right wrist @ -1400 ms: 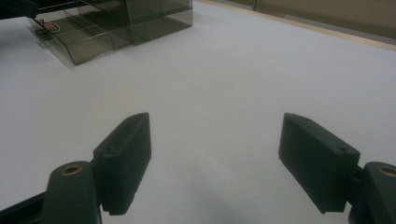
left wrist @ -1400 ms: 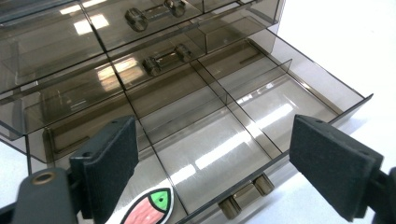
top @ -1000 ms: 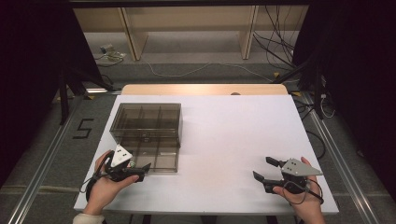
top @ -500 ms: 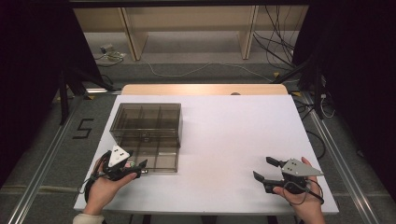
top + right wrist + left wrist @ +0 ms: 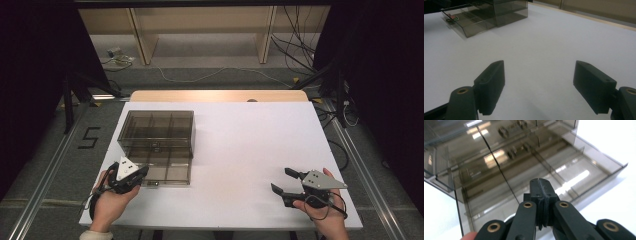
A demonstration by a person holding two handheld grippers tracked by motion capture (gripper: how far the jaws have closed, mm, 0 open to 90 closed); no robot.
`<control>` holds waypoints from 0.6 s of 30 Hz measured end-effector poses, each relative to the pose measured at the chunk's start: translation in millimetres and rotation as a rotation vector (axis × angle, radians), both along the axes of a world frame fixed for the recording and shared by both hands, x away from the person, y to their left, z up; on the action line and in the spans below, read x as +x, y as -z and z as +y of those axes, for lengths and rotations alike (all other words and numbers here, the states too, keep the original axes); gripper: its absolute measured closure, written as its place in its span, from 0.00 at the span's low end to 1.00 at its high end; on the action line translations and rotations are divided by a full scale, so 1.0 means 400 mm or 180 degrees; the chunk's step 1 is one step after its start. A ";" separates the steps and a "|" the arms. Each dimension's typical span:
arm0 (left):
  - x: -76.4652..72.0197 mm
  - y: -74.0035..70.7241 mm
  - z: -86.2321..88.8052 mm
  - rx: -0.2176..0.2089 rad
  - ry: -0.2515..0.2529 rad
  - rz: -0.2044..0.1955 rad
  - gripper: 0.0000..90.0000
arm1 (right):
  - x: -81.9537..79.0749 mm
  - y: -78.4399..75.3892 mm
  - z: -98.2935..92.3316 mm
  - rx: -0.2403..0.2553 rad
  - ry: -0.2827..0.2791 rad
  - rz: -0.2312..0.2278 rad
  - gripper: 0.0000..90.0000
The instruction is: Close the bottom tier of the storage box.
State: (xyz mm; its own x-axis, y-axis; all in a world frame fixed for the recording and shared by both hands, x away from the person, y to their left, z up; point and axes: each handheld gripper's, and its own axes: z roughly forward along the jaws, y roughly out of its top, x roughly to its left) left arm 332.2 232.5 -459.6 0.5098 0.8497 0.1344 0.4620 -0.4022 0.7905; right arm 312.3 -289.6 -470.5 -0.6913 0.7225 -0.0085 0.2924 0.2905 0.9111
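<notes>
A smoky clear plastic box with several compartments stands on the left of the white table. Its bottom drawer is pulled out toward me. My left gripper sits at the drawer's front left corner. Its jaws have just been closing and now meet with nothing between them. In the left gripper view the shut gripper points over the open drawer, which looks bare. My right gripper rests open near the table's front right. In the right gripper view, bare table lies between the jaws of this gripper.
The box and its drawer lie far off to the upper left in the right gripper view. A wooden strip runs along the table's far edge. Cables and shelving stand on the floor beyond. A painted 5 marks the floor at the left.
The left gripper's jaws went from wide open to shut, with nothing caught between them. Neither hand has shifted. The right gripper is unchanged.
</notes>
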 end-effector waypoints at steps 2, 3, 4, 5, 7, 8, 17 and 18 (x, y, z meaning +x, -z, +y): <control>-0.004 0.000 0.000 -0.0009 0.0019 0.0028 1.00 | 0.000 0.001 0.001 -0.0001 -0.0005 0.0001 0.29; -0.006 0.000 0.002 -0.0001 0.0017 0.0043 1.00 | 0.000 0.001 0.003 -0.0005 -0.0007 0.0005 0.29; -0.006 0.002 0.003 -0.0008 0.0019 0.0058 1.00 | -0.001 0.001 0.003 -0.0002 -0.0008 0.0002 0.29; -0.007 0.004 0.004 -0.0012 0.0019 0.0081 1.00 | -0.001 0.001 0.003 -0.0003 -0.0018 -0.0002 0.29; -0.005 0.012 0.008 -0.0027 0.0005 0.0106 1.00 | -0.001 0.001 0.001 -0.0006 -0.0009 0.0002 0.29; -0.005 0.015 0.010 -0.0028 0.0012 0.0124 1.00 | -0.001 0.000 0.000 0.0005 0.0000 -0.0002 0.29; -0.019 0.027 0.021 0.0028 0.0063 0.0203 1.00 | 0.000 0.000 0.003 -0.0012 0.0003 0.0002 0.29; -0.020 0.030 0.021 0.0030 0.0066 0.0218 1.00 | 0.000 0.000 0.002 -0.0014 0.0005 -0.0001 0.29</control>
State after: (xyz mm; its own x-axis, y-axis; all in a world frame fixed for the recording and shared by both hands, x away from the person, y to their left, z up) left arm 324.1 241.1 -471.7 0.5357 0.8377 0.1065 0.5063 -0.4196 0.7534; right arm 312.3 -288.8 -470.3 -0.6901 0.7236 -0.0118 0.2926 0.2940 0.9099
